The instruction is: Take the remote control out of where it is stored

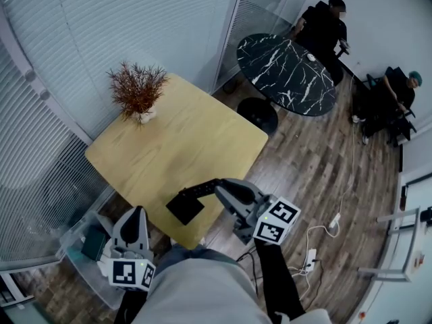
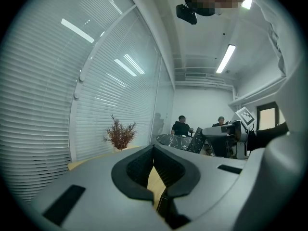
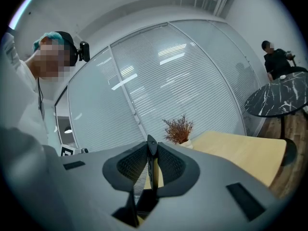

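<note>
Over the yellow table (image 1: 189,140), right tongs (image 1: 220,186) clench the remote control (image 1: 187,200) (black); left tongs (image 1: 138,212) closed, empty.

The square pale-yellow table (image 1: 202,140) has a smooth, matt, wood-look top. The round black table (image 1: 290,73) beyond it is glossy and marble-like, with white veins. The floor (image 1: 317,174) is brown wood plank, dull and grainy. The flat black remote control (image 1: 187,203) looks like matt plastic. The left hand-held gripper (image 1: 138,213) and the right hand-held gripper (image 1: 217,184) have smooth matt grey plastic shells. The right one's black pads (image 3: 129,163) are finely ribbed.
</note>
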Demonstrator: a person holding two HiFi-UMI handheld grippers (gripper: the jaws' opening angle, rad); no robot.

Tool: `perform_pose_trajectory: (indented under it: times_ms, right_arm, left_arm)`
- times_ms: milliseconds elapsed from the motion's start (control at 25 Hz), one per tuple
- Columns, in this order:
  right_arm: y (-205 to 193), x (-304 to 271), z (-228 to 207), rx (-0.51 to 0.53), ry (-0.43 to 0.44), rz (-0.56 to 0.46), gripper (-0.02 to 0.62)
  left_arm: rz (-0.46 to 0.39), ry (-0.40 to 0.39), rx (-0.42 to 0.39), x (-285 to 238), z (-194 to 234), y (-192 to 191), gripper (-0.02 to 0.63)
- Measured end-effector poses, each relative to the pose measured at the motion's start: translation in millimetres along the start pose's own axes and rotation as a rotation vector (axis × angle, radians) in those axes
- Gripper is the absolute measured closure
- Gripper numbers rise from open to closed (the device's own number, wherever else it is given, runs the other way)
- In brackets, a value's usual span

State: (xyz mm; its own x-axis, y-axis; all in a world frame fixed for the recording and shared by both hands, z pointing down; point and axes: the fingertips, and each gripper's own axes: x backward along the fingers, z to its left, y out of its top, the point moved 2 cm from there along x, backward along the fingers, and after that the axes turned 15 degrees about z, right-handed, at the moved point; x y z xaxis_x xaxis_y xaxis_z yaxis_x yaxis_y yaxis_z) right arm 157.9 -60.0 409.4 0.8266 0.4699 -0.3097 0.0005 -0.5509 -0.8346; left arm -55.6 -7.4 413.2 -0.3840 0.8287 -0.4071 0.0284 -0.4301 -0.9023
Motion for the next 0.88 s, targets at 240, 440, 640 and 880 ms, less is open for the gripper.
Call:
perform_pose_trajectory:
  times_ms: [240,440,640,880]
  right_arm:
    - [2.5,3.2,-2.0,-0.042,0.016,-0.046,0.528]
    - [6.4,7.9,-2.8,-0.080,0.036,-0.089,0.528]
    - [8.2,8.8,-2.0,-0.081,0.037,-0.093,0.528]
    - [7.2,8.5,-0.2,-0.076,0.037,-0.094,0.528]
  left_arm:
    - [0.000,0.002,-0.002,-1.2,-0.4,-0.1,0.598]
    - [0.000,0.002,-0.002,-0.7,-1.2,-0.5,0.598]
    - [0.002,0.001,-0.001,-0.6,-0.8,-0.1,0.598]
    - [0.002,-0.001,-0.001,0.0,-1.0,-1.4,0.598]
